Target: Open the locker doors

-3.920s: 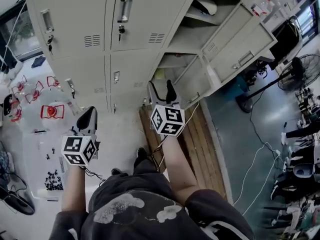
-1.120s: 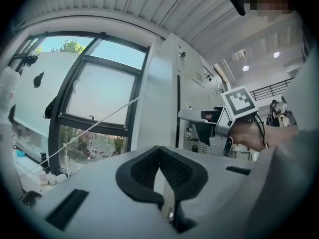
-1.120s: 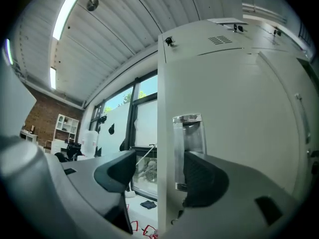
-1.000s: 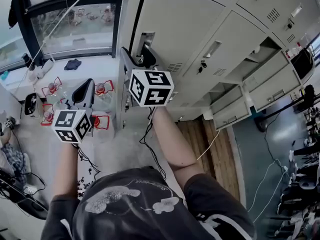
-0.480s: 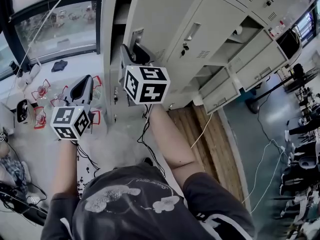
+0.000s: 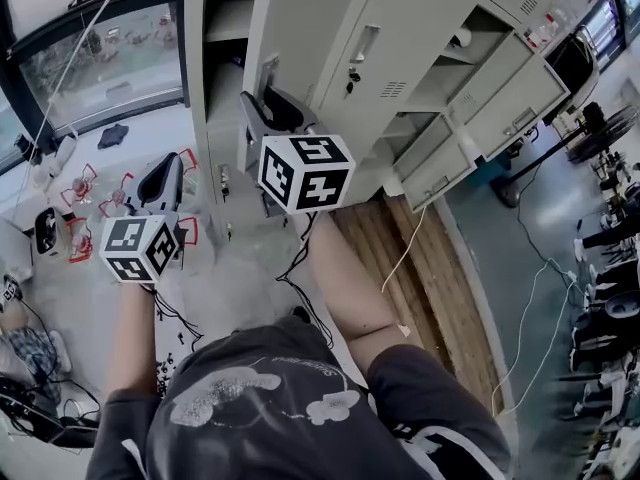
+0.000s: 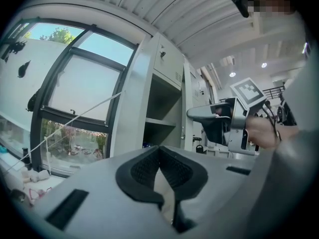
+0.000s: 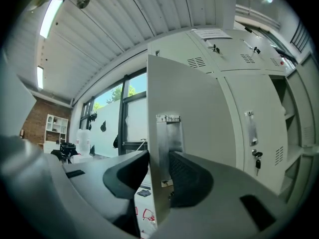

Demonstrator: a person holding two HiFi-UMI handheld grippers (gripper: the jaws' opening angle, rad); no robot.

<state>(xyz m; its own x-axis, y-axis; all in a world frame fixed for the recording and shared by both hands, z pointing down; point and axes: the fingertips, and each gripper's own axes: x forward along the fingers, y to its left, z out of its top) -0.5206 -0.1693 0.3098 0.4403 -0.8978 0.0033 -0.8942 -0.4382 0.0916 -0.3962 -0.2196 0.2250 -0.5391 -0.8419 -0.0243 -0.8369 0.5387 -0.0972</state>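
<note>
The grey locker door (image 6: 305, 23) at the far left of the bank stands swung out, and its compartment with a shelf (image 6: 225, 20) shows behind it. My right gripper (image 6: 270, 110) holds this door by its free edge at the metal handle plate (image 8: 168, 133). The door edge (image 8: 155, 183) sits between both pads, which press on it while the jaws open slightly. My left gripper (image 6: 165, 181) hangs apart to the left, below the window, shut with nothing in it. In the left gripper view the open compartment (image 7: 162, 116) shows beyond its pads (image 7: 144, 171).
To the right is a closed locker door with a key in its lock (image 6: 352, 76). Further right several lockers (image 6: 470, 53) stand open. A wooden pallet (image 6: 405, 268) lies by my right arm. Red-framed items (image 6: 188, 163) and cables (image 6: 300, 283) lie on the floor, and a window (image 6: 95, 58) fills the left wall.
The far-left door has swung further out with my right gripper closed on its edge, so more of the compartment shows. The left gripper has hardly moved.
</note>
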